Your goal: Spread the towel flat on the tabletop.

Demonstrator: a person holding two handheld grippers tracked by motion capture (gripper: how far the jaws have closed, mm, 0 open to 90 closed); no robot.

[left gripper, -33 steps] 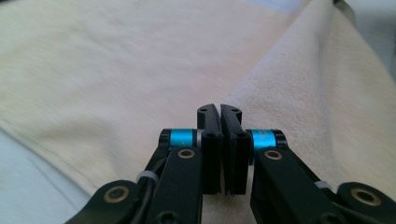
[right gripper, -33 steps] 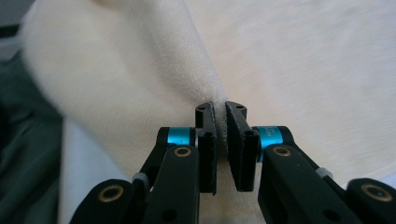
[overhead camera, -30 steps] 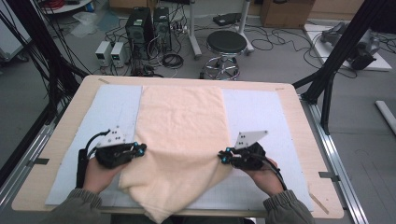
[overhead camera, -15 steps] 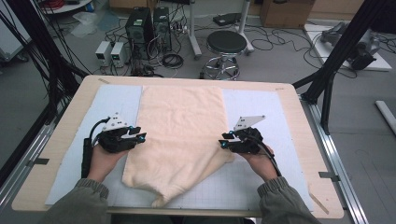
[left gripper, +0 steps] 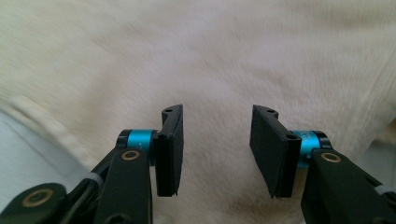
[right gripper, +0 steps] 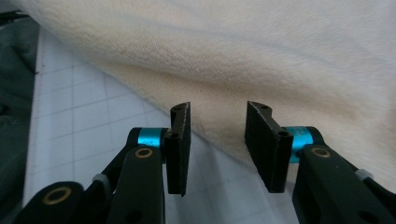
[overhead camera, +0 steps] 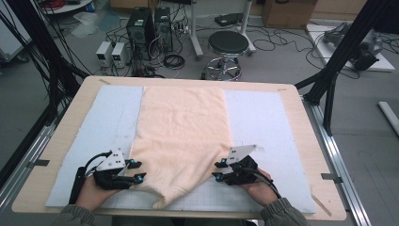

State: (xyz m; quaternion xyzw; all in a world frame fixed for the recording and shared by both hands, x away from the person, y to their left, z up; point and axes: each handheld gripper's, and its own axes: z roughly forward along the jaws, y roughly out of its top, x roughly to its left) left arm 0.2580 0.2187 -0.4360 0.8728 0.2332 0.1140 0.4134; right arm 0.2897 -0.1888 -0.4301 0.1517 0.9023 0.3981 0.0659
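- Towel [overhead camera: 183, 136]: we count one, cream-coloured, lying in the middle of the high view on a pale blue mat [overhead camera: 268, 122] that covers the wooden table [overhead camera: 306, 122].
- We count two grippers, one in each of the person's hands, low in the high view: the left gripper [overhead camera: 139, 170] at lower left and the right gripper [overhead camera: 217, 170] at lower right.
- Farther up the high view we count one round stool [overhead camera: 228, 43] on the floor beyond the table.
- Its long axis runs from the top of the frame toward the bottom; the far end lies flat and square, while the near end narrows to a rumpled point just left of centre at the lower edge of the mat.
- Our left gripper [left gripper: 215, 149] has just been opening; its jaws stand apart over the pile, and the pads grip nothing.
- Our right gripper [right gripper: 217, 148] has likewise just been opening; its jaws stand released, with the slanting edge of the towel [right gripper: 261, 60] passing behind the gap and nothing pinched.
- From the right gripper view we see the printed grid [right gripper: 84, 107] on the mat beside the towel's edge, a detail too faint to make out from above.
- From the left gripper view we see the towel [left gripper: 201, 60] close up with its fuzzy nap, and a sliver of mat at lower left.
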